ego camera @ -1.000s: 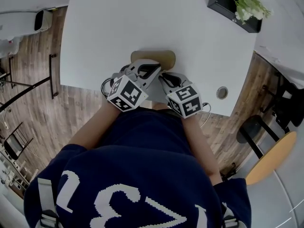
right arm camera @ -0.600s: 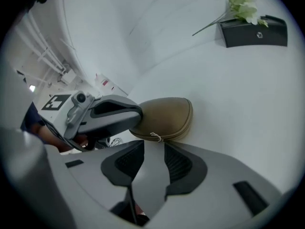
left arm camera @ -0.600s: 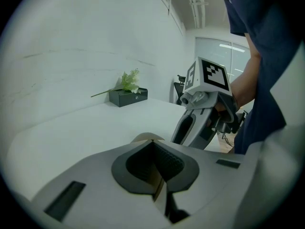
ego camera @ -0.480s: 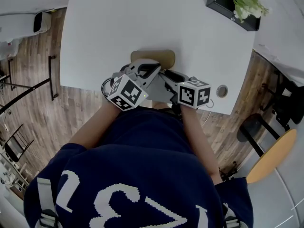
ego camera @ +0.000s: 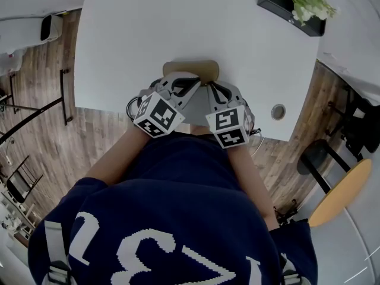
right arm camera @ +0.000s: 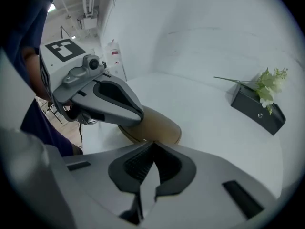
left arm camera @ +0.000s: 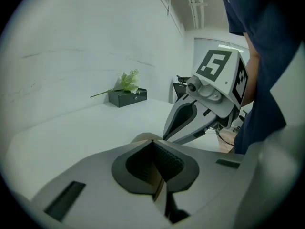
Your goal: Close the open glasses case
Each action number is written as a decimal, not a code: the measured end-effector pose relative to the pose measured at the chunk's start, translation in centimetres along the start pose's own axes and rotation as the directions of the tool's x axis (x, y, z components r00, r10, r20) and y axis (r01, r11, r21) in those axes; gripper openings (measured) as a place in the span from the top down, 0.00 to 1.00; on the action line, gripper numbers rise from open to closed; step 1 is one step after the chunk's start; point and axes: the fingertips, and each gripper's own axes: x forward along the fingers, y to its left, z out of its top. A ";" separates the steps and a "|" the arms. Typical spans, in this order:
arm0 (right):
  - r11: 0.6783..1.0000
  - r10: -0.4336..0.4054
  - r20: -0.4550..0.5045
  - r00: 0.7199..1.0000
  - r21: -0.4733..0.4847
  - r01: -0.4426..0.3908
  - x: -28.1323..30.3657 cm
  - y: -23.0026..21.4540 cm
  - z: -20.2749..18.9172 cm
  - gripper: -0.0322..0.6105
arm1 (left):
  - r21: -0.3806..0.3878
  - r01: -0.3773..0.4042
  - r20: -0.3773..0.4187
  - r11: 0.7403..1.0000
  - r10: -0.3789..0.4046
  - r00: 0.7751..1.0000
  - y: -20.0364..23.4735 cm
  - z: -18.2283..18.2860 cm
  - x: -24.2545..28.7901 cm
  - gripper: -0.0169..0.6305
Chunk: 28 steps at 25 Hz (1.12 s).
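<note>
We've got the tan glasses case [ego camera: 191, 69] lying on the white table [ego camera: 178, 22], right at the tips of both tools. Our left hand-held gripper [left arm camera: 153, 144] is pinched tight on a thin tan edge of the case. It's prob. the lid or a side wall, we can't tell which. We think it's held that way so the case won't slide when it gets pushed.

Our right hand-held gripper [right arm camera: 152, 147] sits just beside the left one, w/ the case just past its tips. Its jaws have just been closing & are now almost together. No part of the case is between them, and the pale strip in the gap looks like table. We guess narrow jaws make a good blunt nose for pressing the lid down, not for grabbing it.

From above the case looks low & flat, so it may be nearly shut, but the tools hide its near side. The black box [ego camera: 278, 6] w/ flowers is far past both tips, not in the way.
</note>
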 end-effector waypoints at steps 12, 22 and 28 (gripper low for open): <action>0.994 0.102 -0.075 0.992 -0.036 -0.104 0.3 2.7 -1.5 0.90 | -0.003 0.005 0.002 1.000 -0.005 1.000 0.0 0.0 -0.1 0.95; 0.960 0.121 0.005 0.993 0.254 -0.119 0.5 1.3 -1.1 0.79 | 0.004 0.001 0.004 1.000 -0.001 1.000 0.0 0.0 0.0 0.95; 0.938 0.138 -0.007 0.990 0.323 -0.128 1.1 2.0 -2.6 0.73 | -0.023 0.028 -0.014 0.999 -0.029 0.999 0.4 0.5 -0.1 0.95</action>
